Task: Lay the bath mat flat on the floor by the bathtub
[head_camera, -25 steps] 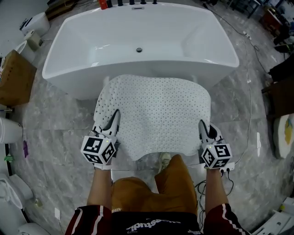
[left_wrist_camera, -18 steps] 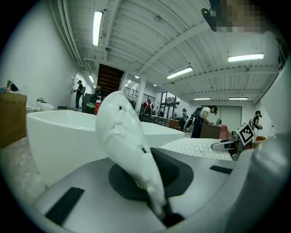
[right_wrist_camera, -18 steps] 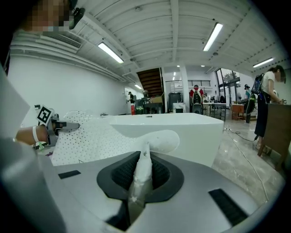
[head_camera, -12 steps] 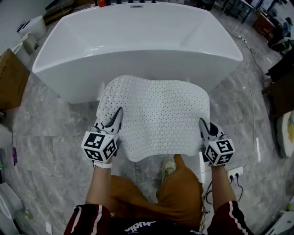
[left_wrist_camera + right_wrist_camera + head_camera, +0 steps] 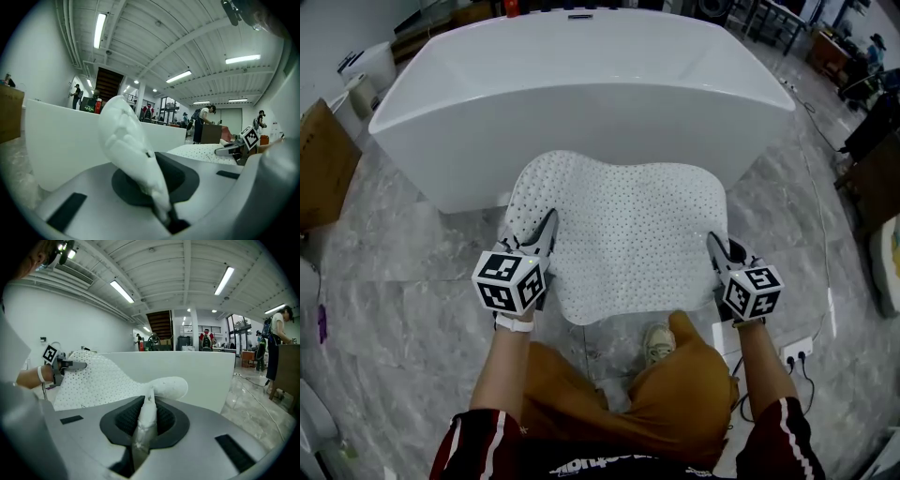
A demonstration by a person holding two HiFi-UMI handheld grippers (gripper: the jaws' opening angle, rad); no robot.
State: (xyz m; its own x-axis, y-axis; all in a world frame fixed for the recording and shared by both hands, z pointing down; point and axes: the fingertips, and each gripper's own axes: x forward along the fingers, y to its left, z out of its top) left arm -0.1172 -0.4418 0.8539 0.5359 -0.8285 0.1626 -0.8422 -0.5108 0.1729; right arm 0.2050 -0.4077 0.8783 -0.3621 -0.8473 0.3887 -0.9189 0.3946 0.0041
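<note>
The left hand-held gripper and right hand-held gripper each pinch shut on an opposite side edge of the mat; this spreads it over the floor beside the bathtub, ready for flat laying.

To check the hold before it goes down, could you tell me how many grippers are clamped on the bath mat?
2. The left gripper is shut on the left edge of the bath mat, the right gripper on its right edge. Neither is hidden.
</note>
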